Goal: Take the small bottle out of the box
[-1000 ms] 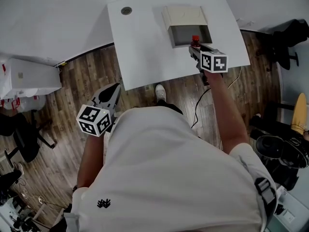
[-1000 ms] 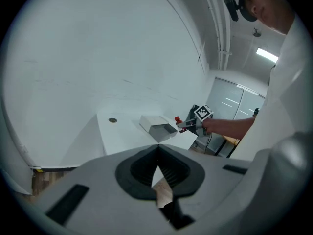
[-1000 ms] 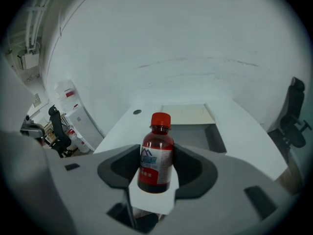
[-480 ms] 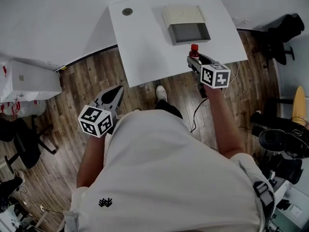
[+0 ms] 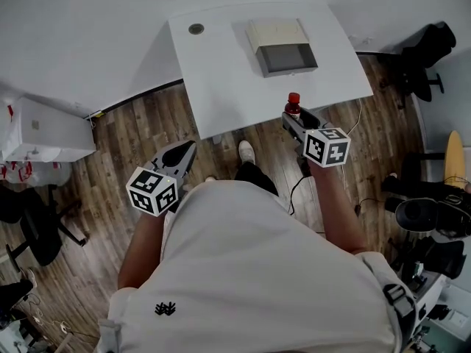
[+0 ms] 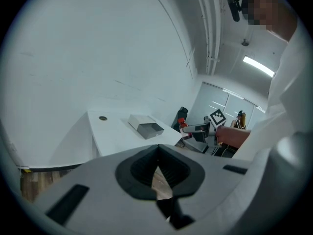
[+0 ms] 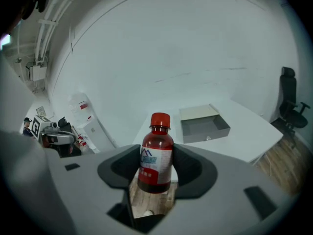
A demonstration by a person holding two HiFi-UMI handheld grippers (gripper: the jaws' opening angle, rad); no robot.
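Observation:
My right gripper [image 5: 296,116] is shut on the small bottle [image 5: 294,103], which has a red cap, dark red liquid and a white label. It holds the bottle upright in the air near the white table's [image 5: 221,79] front edge, apart from the box. In the right gripper view the bottle [image 7: 155,155] stands between the two dark pads, with wood floor below. The open box [image 5: 282,46], grey inside with a cream lid, lies on the far part of the table, and its inside [image 7: 203,124] looks bare. My left gripper [image 5: 180,153] is shut on nothing, low over the floor at the left.
A round grommet hole [image 5: 196,29] sits at the table's far left corner. A white cabinet [image 5: 44,127] stands at the left. Office chairs [image 5: 427,57] stand at the right, and another chair [image 5: 37,219] at the lower left. Wood floor surrounds the table.
My right gripper has drawn the bottle back from the box toward the person, to the table's front edge. The left gripper has barely shifted.

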